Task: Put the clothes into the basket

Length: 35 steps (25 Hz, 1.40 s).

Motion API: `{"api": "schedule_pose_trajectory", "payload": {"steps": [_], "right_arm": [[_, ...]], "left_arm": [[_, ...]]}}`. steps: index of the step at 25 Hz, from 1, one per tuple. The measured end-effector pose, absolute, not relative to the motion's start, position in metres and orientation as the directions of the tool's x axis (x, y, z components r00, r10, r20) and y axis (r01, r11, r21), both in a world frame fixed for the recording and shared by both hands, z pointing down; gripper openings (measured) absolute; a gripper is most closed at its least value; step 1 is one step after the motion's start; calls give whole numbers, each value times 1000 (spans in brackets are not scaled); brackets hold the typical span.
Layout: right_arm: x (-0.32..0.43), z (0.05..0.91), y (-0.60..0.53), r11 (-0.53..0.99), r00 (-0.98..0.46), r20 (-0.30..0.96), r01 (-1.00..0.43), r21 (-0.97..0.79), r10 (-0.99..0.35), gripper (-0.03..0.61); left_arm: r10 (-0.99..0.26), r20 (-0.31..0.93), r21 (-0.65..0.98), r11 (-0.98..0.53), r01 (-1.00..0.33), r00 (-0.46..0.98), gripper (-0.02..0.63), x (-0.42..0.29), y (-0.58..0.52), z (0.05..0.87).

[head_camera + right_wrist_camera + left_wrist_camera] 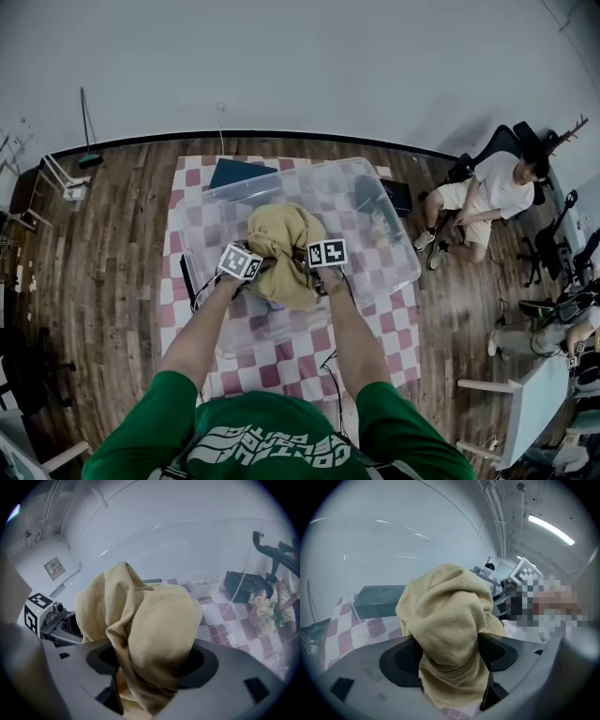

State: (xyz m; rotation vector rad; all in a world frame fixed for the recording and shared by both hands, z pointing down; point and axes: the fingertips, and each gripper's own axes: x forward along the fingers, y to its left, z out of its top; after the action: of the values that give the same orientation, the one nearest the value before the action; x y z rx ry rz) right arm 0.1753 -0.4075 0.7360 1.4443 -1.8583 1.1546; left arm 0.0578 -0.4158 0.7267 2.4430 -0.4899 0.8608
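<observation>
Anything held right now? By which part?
The tan garment, over the clear bin. The left gripper pinches one bunched fold and the right gripper another.

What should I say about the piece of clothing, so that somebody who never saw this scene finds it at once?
On the red-and-white checkered cloth stands a clear plastic basket. At its middle, the left gripper and the right gripper both grip one bunched garment. It is the only mustard-yellow, ribbed fabric there.
</observation>
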Motion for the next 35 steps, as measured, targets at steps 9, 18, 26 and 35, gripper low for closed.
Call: {"api": "schedule_pose_trajectory", "payload": {"steps": [9,18,26,35], "right_arm": [[193,713,-406,57,-184,827,-982,-181,-531,318],[205,661,-408,64,-125,779,-992,-109,-615,318],[185,586,-413,115,-143,653,-990,-86,-744,316],[159,502,-391,170,-180,479,-983,-65,-859,252]], "left_arm": [[-230,646,302,-798,-521,728,350,46,-426,703],[-315,638,230,-793,-564,703,350,40,-427,676],[-397,473,193,-825,-531,787,348,60,-428,600],[-447,243,165,-855,-491,861,184,65,-407,510]]}}
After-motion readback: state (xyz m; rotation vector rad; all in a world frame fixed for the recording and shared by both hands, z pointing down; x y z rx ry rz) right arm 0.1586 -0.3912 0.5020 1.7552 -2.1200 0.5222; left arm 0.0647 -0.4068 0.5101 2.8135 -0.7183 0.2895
